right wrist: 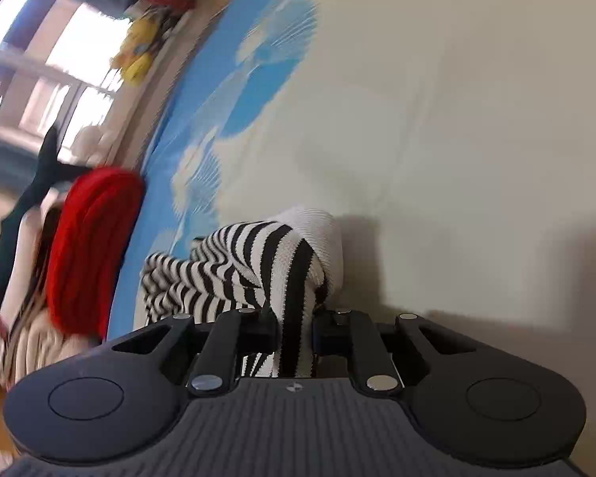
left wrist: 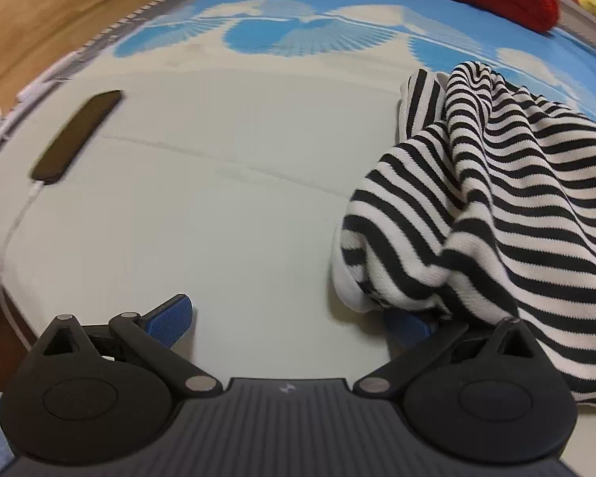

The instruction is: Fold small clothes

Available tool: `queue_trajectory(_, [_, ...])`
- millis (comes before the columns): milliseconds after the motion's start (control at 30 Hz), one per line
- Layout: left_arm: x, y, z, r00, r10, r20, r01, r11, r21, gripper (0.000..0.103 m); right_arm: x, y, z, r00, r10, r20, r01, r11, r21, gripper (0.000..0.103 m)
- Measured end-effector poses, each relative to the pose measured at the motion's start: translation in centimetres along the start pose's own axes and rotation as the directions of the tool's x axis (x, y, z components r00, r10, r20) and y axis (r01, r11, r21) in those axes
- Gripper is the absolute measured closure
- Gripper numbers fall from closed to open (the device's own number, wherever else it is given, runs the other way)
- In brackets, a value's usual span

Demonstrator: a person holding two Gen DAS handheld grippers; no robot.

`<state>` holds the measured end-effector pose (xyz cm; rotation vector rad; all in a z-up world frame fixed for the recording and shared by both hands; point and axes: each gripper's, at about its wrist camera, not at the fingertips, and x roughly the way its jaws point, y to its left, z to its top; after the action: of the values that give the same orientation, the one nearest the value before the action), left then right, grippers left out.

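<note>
Right gripper (right wrist: 296, 332): clamping a bunched edge of the striped garment (right wrist: 258, 262), likely for lifting and spreading; left gripper (left wrist: 294, 320): standing open, empty, 1 pad under cloth.

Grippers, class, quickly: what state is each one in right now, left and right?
Left gripper: open, holding nothing; the striped top drapes over one finger.
Right gripper: closed on the striped top.

Bed (left wrist: 238, 218) with striped garment (left wrist: 516, 183), phone (left wrist: 75, 137)
</note>
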<state>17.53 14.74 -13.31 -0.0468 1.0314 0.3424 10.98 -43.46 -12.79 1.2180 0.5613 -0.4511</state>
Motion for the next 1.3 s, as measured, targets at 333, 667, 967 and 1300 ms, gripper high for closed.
queue_trajectory(333, [-1.3,1.2,0.5,0.998,-0.053,0.033,0.055,0.997,-0.056,0.0,-1.7,2.1,0.1,0.985,-0.101,0.141,0.124,0.978,-0.168,0.088])
queue_trajectory(667, [-1.4,7.7,2.5,0.996,-0.078,0.047,0.086,0.969,-0.231,0.0,-5.5,23.6,-22.9,0.95,0.303,0.072,-0.032,0.325,-0.945,0.087])
queue_trajectory(967, [-1.5,8.6,1.7,0.993,-0.107,0.047,0.115,0.969,-0.219,0.0,-0.6,15.6,-44.6,0.975,0.14,-0.173,-0.145,-0.189,-0.971,0.087])
queue_trajectory(1300, [-1.8,8.7,1.7,0.992,-0.115,0.06,0.126,0.961,-0.248,0.0,-4.5,15.6,-43.2,0.933,0.208,-0.292,-0.242,-0.239,-0.94,0.086])
